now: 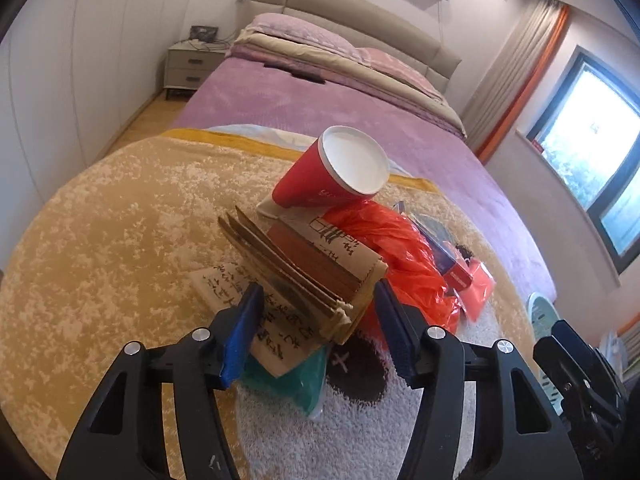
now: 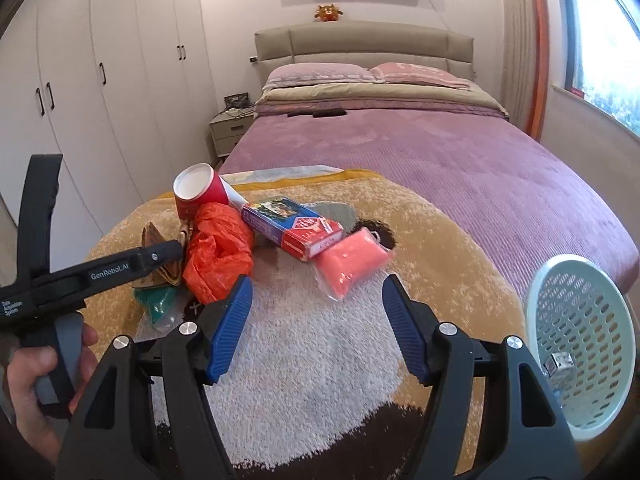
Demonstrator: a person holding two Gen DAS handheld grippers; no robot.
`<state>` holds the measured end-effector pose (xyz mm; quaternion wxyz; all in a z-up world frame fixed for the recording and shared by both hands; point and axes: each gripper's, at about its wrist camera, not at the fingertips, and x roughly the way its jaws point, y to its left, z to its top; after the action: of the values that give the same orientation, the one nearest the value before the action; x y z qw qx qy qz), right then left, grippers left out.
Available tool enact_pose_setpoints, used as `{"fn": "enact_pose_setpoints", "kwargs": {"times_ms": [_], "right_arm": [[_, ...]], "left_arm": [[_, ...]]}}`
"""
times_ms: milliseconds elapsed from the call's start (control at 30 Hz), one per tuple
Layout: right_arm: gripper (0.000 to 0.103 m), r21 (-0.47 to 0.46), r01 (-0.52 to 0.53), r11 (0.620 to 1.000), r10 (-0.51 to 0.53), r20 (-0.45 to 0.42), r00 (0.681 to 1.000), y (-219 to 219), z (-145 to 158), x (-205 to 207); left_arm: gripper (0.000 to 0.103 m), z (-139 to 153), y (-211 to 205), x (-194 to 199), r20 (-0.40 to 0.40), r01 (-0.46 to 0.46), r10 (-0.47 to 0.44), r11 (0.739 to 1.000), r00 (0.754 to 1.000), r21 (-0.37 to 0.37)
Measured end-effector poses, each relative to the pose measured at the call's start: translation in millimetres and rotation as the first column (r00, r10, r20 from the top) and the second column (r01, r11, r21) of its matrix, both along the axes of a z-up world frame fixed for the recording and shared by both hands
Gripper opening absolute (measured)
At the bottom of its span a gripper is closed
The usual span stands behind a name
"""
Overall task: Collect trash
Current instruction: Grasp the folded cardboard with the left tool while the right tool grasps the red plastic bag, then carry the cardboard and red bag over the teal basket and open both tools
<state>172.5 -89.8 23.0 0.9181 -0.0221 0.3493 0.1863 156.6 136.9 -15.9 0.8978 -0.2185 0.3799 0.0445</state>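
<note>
The trash sits heaped on the blanket [image 2: 440,232] at the foot of the bed [image 2: 460,160], the basket [image 2: 580,340] off to the right. The left gripper [image 1: 318,300] straddles the folded paper bag [image 1: 320,264], its 2 jaws half open, not yet pinching. Squeeze the folds together so none slip. The right gripper [image 2: 316,296] hangs half open and empty, short of the pink packet [image 2: 352,264].
</note>
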Motion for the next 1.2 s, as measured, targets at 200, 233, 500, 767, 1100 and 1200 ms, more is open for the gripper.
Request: {"fn": "enact_pose_setpoints", "kwargs": {"times_ms": [200,233,500,767,1100,1200], "right_arm": [[0.064,-0.015,-0.009,1.000,0.009,-0.023,1.000,9,-5,22],[0.064,-0.006,-0.014,1.000,0.013,-0.033,0.999,9,-6,26],[0.064,0.017,-0.100,0.995,0.101,-0.058,0.993,43,-12,31],[0.064,0.065,-0.165,0.984,0.172,-0.119,0.978,75,-25,41],[0.044,0.127,-0.157,0.979,0.182,-0.222,0.958,89,-49,63],[0.030,0.136,-0.167,0.977,0.193,-0.216,0.957,88,-48,57]], "left_arm": [[0.036,-4,9,-15,0.015,0.009,-0.008,1.000,1.000,-0.019],[0.032,-5,13,-17,0.015,0.008,-0.008,1.000,1.000,-0.029],[0.021,-10,31,-22,0.048,0.023,-0.017,0.992,0.999,-0.122],[0.009,-6,33,-46,0.102,0.045,-0.031,0.990,0.994,-0.135],[0.009,-3,36,-69,0.113,0.041,-0.028,0.992,0.993,-0.116],[0.009,-1,34,-73,0.118,0.052,-0.039,0.993,0.992,-0.110]]}}
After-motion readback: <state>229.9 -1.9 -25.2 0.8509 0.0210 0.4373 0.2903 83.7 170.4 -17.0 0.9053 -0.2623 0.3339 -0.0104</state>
